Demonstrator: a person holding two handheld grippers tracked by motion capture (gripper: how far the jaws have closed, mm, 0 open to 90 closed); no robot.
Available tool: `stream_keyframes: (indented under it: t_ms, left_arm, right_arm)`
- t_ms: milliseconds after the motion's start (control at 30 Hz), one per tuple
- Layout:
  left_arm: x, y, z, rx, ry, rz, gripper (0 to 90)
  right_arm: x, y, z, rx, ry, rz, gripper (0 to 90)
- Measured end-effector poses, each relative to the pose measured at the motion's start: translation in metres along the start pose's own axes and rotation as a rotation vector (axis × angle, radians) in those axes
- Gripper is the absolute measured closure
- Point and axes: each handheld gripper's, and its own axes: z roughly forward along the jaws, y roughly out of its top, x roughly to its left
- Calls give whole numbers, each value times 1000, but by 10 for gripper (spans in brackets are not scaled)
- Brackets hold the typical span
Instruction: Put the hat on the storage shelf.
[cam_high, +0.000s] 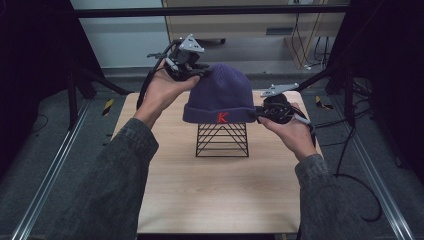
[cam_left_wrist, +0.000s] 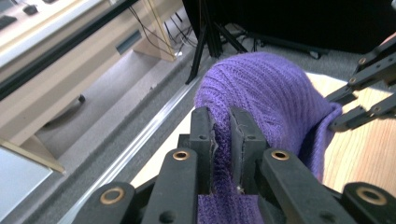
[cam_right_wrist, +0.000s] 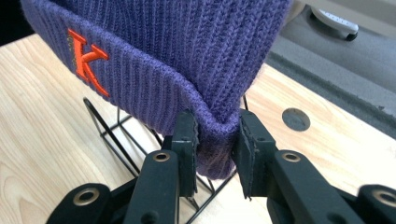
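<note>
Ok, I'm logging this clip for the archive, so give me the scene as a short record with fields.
item: purple beanie with a red K
support: black wire stand on the wooden table
left gripper: jaws pinch the knit near the crown
right gripper: jaws clamp the folded cuff at the hat's right edge
hat position: sits over the stand's top, held from both sides

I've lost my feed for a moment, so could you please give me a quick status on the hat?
Left gripper shut on beanie crown. Right gripper clamps folded brim. Beanie over wire stand. Nothing in the way.
</note>
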Motion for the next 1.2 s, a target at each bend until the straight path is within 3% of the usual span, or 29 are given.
stream_keyframes:
  t_ms: [700, 1200]
  left_arm:
    - [-14, -35, 16, 27, -22, -13, 799]
    - [-24, -45, 19, 15, -60, -34, 797]
  right_arm:
    - [9, -28, 12, 76, -5, -20, 708]
    - [12, -41, 16, 90, 2, -7, 685]
